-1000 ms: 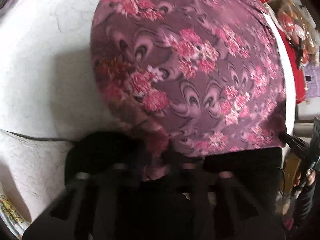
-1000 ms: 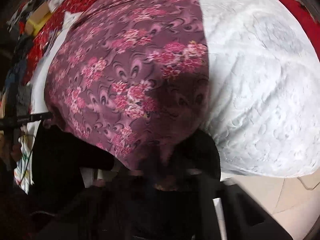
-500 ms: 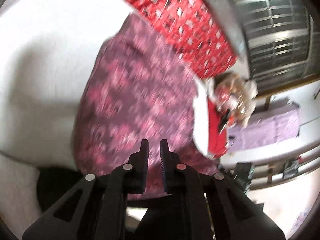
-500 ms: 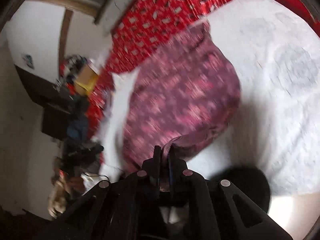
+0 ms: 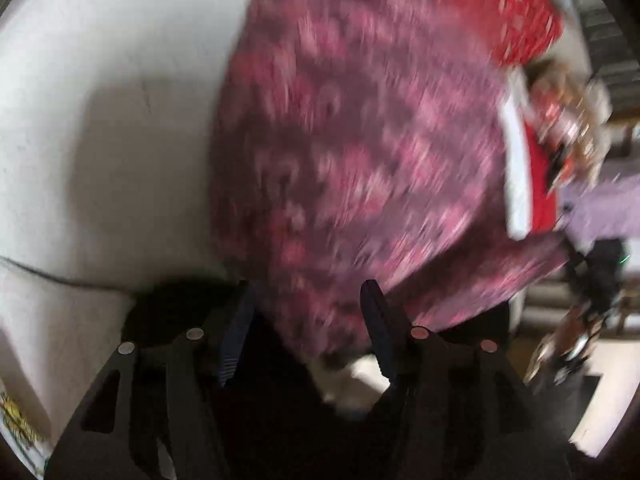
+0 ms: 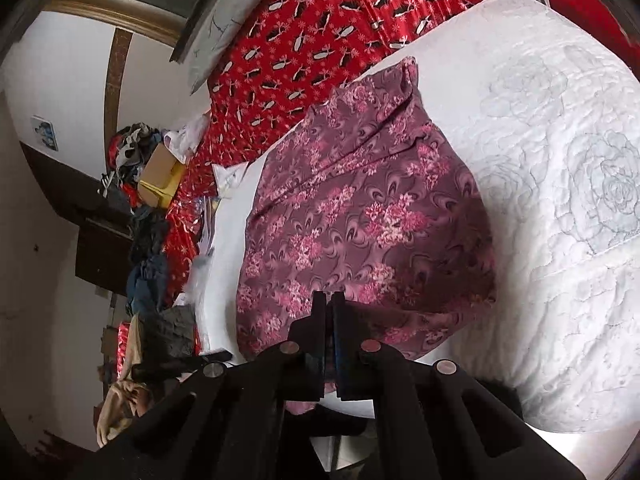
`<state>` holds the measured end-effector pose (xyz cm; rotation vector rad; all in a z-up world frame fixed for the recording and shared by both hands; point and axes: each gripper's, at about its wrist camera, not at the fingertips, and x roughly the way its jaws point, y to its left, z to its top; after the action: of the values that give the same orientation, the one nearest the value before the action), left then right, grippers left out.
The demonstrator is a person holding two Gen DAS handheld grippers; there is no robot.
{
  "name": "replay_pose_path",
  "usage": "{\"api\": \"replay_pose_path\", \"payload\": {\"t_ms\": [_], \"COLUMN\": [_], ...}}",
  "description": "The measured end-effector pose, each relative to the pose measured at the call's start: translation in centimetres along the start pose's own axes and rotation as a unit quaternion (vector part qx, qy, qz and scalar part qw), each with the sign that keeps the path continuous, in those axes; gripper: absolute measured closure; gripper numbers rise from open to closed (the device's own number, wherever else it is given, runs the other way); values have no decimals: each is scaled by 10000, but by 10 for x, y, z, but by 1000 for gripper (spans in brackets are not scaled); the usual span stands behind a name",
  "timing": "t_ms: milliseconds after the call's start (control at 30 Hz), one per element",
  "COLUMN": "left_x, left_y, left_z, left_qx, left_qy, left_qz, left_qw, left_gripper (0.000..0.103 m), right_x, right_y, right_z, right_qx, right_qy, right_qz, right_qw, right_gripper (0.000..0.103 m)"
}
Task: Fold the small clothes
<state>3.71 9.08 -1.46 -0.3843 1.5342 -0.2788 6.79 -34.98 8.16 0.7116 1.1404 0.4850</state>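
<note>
Floral garment [image 6: 360, 220]: purple-maroon cloth with pink flower print, lying spread flat on the white quilted bedcover [image 6: 560, 200]. Its near hem hangs at or just over the bed edge in front of both claws. Upper end narrows to a folded, creased corner pointing toward the red patterned sheet [image 6: 320, 40].

Left wrist view is heavily motion-blurred; the same garment [image 5: 360, 160] fills the centre, white bedcover [image 5: 100, 120] to its left.

Left claw [image 5: 308, 300]: jaws apart and opening. The garment's near edge shows between the two fingers, but the pads do not press on it; released.

Right claw [image 6: 329, 308]: fingers closed tight together, pads meeting. Tips sit over the garment's near hem. A bit of pink cloth shows below the fingers, yet whether any fabric is pinched between the pads cannot be told; clenched.

Surroundings: red patterned sheet runs along the far side of the bed, beyond the white cover. A heap of clothes [image 6: 132, 148] and a yellow-brown box [image 6: 160, 176] sit on dark furniture at the left of the right wrist view. White wall [image 6: 60, 80] behind. Further dark clothing [image 6: 148, 264] lies piled below that heap.
</note>
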Motion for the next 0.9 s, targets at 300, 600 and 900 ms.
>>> {"api": "replay_pose_path", "payload": {"t_ms": [300,600,900], "left_x": [57,9,-40], "left_y": [-23,3,19], "left_z": [-5,-6,2], "left_qx": [42,-687,-990], "left_qy": [671,-65,-797], "left_qz": [831,-514,-1403], "left_qw": [9943,9963,9819], "left_gripper": [49,95,95], "right_x": [-6,-31,-24], "right_y": [-7,-1,-17], "right_z": [-21,-32,-21], "right_qx": [117,-64,94], "right_qy": [-26,-291,11], "right_qz": [171,344,-696], "right_qw": [9998,9990,9975], "right_gripper": [101,103,95]}}
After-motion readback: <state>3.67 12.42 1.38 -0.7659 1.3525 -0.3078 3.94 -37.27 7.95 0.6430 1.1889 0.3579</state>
